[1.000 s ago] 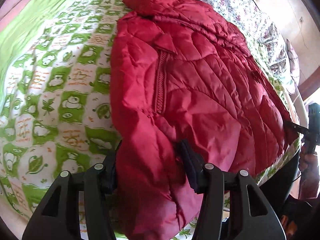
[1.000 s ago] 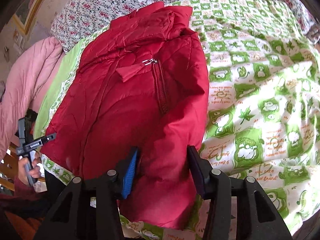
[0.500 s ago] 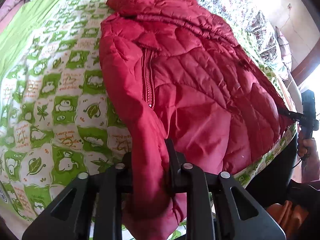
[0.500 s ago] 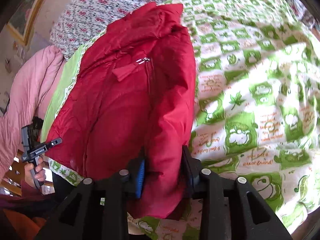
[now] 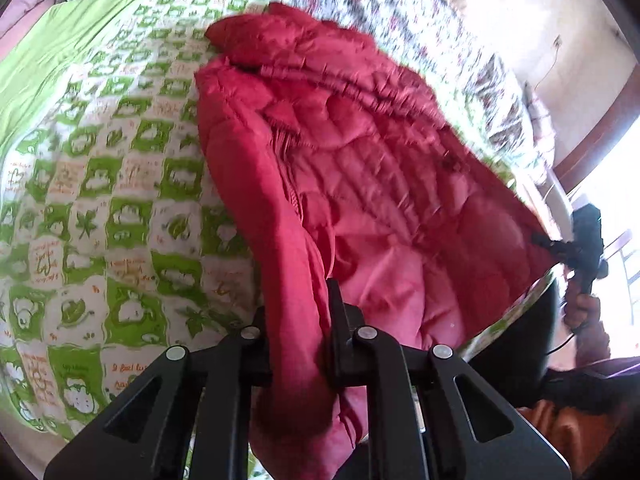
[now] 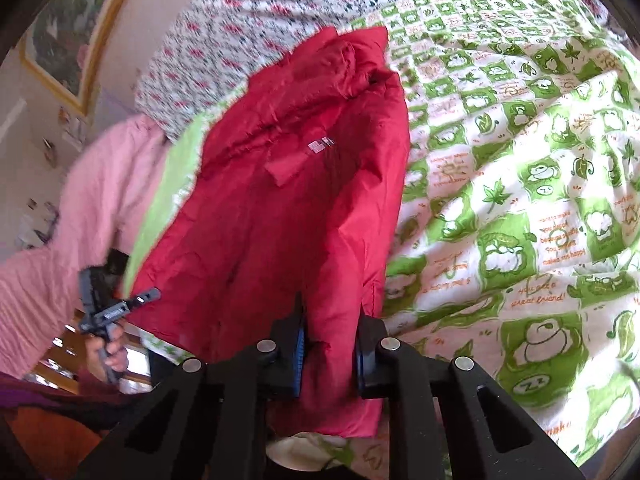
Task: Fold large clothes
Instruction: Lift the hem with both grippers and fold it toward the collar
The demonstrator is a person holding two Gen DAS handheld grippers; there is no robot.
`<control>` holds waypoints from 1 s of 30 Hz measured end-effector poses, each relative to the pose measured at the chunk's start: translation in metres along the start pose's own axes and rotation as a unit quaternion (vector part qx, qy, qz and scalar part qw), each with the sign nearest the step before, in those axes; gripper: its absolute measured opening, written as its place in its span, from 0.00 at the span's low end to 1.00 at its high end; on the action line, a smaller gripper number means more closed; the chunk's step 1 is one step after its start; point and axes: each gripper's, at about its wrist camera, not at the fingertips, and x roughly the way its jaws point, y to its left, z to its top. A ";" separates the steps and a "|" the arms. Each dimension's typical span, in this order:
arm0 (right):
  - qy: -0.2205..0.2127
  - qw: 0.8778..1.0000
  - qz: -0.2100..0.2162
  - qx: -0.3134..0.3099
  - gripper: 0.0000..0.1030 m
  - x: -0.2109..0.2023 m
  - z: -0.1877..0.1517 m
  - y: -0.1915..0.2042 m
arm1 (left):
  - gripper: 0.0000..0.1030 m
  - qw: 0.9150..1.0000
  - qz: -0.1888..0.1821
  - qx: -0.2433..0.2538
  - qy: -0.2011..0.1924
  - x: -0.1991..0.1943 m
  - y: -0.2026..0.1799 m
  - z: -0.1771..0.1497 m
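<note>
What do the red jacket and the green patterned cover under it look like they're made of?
Red jacket: seemingly a smooth synthetic shell over padding; it has a slight sheen and puffy stitched quilting.
Green patterned cover: probably matte printed cotton or a similar woven fabric; it lies in soft wrinkles without shine. The exact fibre can't be told.

Jacket (image 5: 380, 184) on bedspread (image 5: 120, 200), pillow (image 6: 248, 12) behind

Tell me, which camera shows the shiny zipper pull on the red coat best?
The right wrist view: the silver zipper pull gleams on the red coat. In the left wrist view you see only the zipper's teeth, no pull.
</note>
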 end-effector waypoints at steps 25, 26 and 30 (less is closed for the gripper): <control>-0.199 0.979 0.032 -0.016 0.15 -0.004 0.210 0.049 | 0.12 0.982 0.009 -0.035 -0.185 -0.014 -0.012 0.214; -0.200 0.979 0.028 -0.013 0.15 0.000 0.218 0.048 | 0.12 0.983 0.009 -0.041 -0.181 -0.008 -0.009 0.225; -0.201 0.980 0.008 0.000 0.15 0.023 0.254 0.042 | 0.12 0.983 0.007 -0.065 -0.174 0.012 0.004 0.256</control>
